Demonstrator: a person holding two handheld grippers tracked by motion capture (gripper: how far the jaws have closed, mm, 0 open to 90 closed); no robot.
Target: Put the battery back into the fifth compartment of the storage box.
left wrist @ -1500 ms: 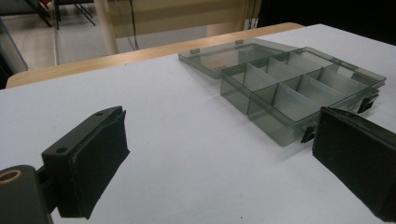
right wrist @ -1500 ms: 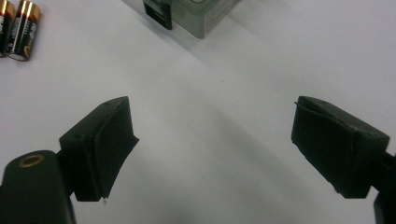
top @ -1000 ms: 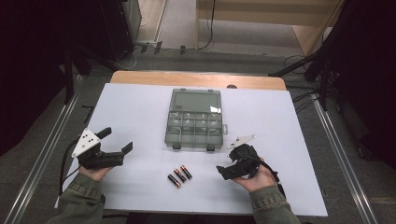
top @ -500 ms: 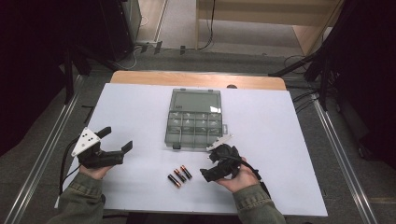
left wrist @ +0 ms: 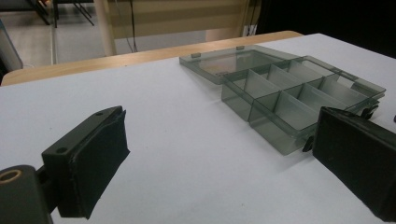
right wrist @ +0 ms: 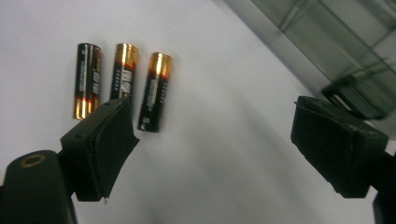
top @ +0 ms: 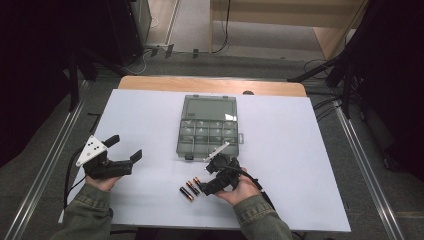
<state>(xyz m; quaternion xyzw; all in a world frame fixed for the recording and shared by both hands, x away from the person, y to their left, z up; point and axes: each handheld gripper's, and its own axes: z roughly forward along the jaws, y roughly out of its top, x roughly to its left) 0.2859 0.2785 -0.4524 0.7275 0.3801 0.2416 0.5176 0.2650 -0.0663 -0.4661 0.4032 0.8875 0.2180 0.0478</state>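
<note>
We hold our right gripper [top: 207, 186] with its jaws spread wide and nothing between them, the flat black rubbery pads [right wrist: 108, 140] matte and slightly ragged at their edges. Just beyond the left pad in the right gripper view lie three batteries [right wrist: 122, 86], small cylinders side by side on the table, glossy black with copper-gold bands; the pad's corner overlaps the middle one in that view, though we cannot tell whether it touches. In the high view the batteries [top: 190, 188] sit just left of this gripper, near the front edge of the white tabletop [top: 300, 165], which looks smooth and matte. Behind them stands the organizer box [top: 208, 134], smoky translucent plastic, rectangular, with its lid folded back flat and its tray split by thin walls into small square compartments; its front latch lies close to our right gripper. Our left gripper [top: 123, 149] rests well apart at the table's left, jaws likewise released and empty, a grey three-cornered plate on top. A strip of bare wood [top: 210, 84] edges the far side.
</note>
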